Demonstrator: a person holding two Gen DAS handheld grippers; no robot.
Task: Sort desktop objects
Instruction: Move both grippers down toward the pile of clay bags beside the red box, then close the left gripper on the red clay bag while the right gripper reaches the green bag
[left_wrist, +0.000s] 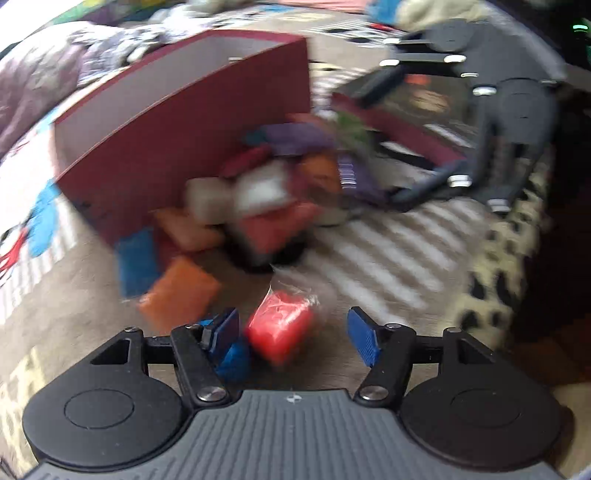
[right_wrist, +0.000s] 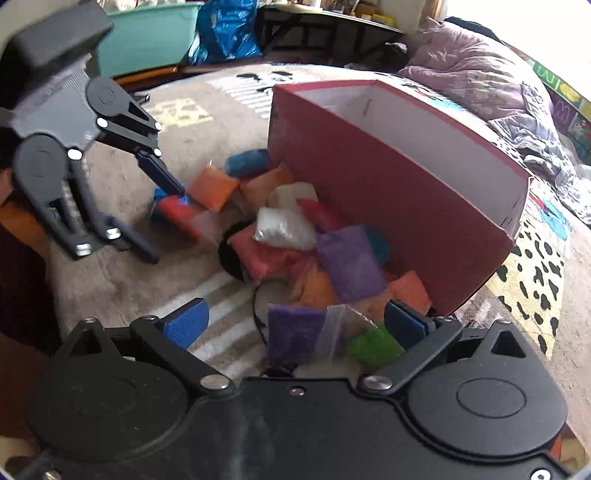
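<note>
Two grippers work a pile of colored packets (right_wrist: 291, 236) beside the red box (right_wrist: 399, 192): left gripper (left_wrist: 291, 332), jaws apart, straddles a red packet (left_wrist: 279, 332); right gripper (right_wrist: 295, 325), jaws apart, brackets purple and green packets, likely picking by color.

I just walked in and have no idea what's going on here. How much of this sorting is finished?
Little looks done: the red box shows only bare white inner walls, though its floor is hidden. The colourful packets lie piled outside it on the blanket. In hand: the open left gripper straddles a red packet, not yet gripped; the open right gripper hovers over purple and green ones. Nearly the whole pile remains.
</note>
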